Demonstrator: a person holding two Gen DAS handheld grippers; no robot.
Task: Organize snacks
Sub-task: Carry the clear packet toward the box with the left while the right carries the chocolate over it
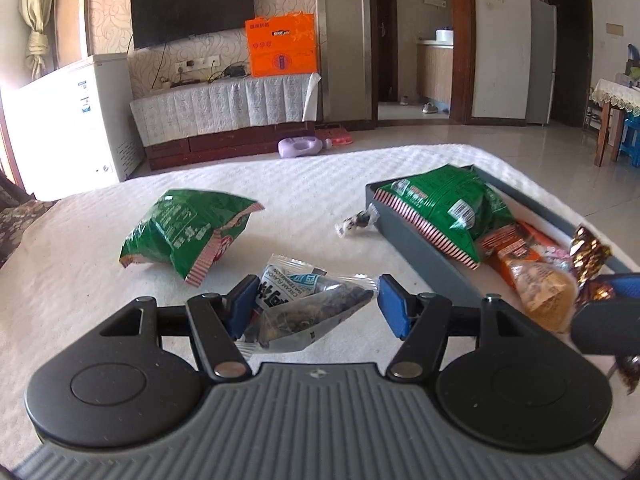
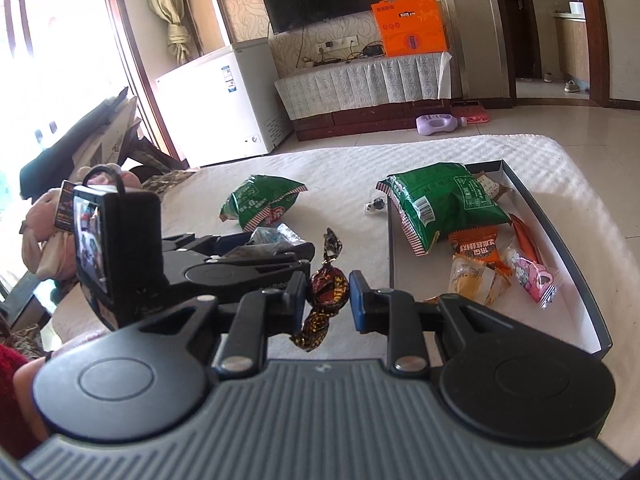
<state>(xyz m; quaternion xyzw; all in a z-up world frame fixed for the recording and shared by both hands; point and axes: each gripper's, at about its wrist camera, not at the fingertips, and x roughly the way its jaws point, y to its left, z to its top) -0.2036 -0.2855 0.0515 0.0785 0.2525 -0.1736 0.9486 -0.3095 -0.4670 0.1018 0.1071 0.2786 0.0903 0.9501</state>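
Note:
My left gripper (image 1: 318,304) is shut on a clear snack packet (image 1: 304,308) with dark contents, held just above the white cloth. My right gripper (image 2: 328,294) is shut on a brown twist-wrapped candy (image 2: 326,284), left of the tray's near end. The dark grey tray (image 1: 416,240) (image 2: 416,280) on the right holds a green bag (image 2: 444,200) and several small snack packs. A second green bag (image 1: 188,228) (image 2: 260,200) lies on the cloth left of centre. A small wrapped candy (image 1: 356,222) (image 2: 376,205) lies against the tray's far left corner.
The white quilted cloth (image 1: 100,280) ends at a far edge, with tiled floor and a purple bottle (image 1: 300,146) beyond. A white chest freezer (image 2: 224,108) and plush toys (image 2: 44,240) stand to the left. A red sleeve (image 2: 10,364) shows at the lower left.

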